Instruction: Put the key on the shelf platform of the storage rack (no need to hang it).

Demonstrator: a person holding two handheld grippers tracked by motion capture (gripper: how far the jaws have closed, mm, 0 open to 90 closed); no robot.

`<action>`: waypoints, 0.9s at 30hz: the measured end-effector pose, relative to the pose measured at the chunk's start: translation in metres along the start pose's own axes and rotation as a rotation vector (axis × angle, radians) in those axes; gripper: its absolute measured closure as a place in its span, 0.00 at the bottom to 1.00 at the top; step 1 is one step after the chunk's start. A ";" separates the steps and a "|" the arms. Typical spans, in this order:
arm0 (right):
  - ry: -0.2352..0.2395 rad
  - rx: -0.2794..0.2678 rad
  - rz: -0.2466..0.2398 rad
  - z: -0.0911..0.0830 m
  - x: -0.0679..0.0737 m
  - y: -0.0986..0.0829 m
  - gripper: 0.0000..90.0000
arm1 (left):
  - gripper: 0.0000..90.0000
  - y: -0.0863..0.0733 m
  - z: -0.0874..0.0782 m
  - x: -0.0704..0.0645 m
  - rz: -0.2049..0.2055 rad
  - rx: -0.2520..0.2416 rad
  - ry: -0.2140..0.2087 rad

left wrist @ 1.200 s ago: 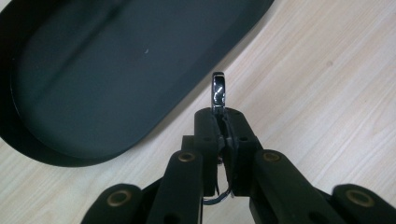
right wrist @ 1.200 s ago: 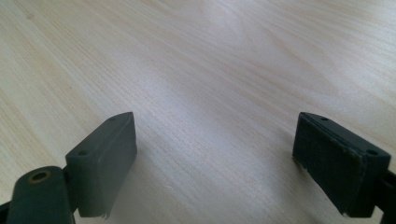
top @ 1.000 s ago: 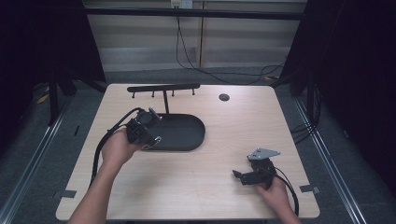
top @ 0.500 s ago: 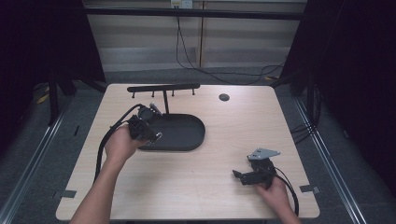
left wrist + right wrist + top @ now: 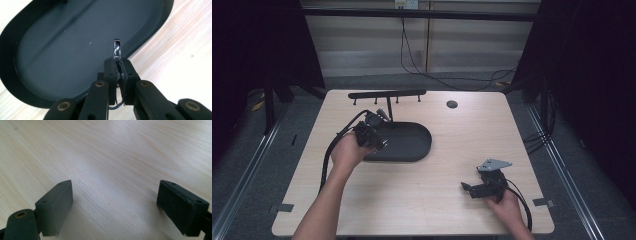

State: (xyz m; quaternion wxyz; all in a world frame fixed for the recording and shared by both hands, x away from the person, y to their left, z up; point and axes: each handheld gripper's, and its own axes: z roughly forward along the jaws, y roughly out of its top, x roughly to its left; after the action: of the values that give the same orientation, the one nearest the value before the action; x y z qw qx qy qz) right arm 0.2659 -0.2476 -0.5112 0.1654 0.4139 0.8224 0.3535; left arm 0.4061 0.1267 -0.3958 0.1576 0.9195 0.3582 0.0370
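Note:
My left gripper [image 5: 119,63] is shut on a small shiny metal ring [image 5: 117,48], which sticks up edge-on past the jaw tips. It hangs over the near edge of a black oval tray [image 5: 62,45]. In the high view the left gripper [image 5: 371,136] is at the left end of that tray [image 5: 412,145], held in a hand. My right gripper [image 5: 468,189] rests on the table near the front right, jaws pointing left. Its jaws [image 5: 115,205] stand wide open over bare wood with nothing between them.
A black bar stand with several small hooks [image 5: 387,93] rises behind the tray. A small dark round disc [image 5: 452,104] lies at the table's back. Cables trail from both grippers. The light wooden table [image 5: 452,150] has open room between tray and right gripper.
The left hand and its gripper have shifted only slightly at the tray's left end. The right gripper has stayed put.

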 end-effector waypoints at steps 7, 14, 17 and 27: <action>0.000 0.000 0.000 0.000 0.000 0.000 0.14 | 0.95 0.002 0.005 0.002 -0.017 -0.005 0.022; 0.000 0.000 0.000 0.000 0.000 0.000 0.14 | 0.95 0.005 0.013 0.003 -0.031 -0.013 0.022; 0.000 0.000 0.000 0.000 0.000 0.000 0.14 | 0.95 0.006 0.016 0.004 -0.030 -0.005 0.019; 0.000 0.000 0.000 0.000 0.000 0.000 0.14 | 0.95 0.009 0.025 0.008 -0.052 0.000 0.033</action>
State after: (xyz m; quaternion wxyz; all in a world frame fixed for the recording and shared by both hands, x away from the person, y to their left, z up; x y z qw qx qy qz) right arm 0.2659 -0.2476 -0.5112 0.1654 0.4140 0.8224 0.3535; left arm 0.4227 0.1187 -0.4173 0.1524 0.9092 0.3844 0.0482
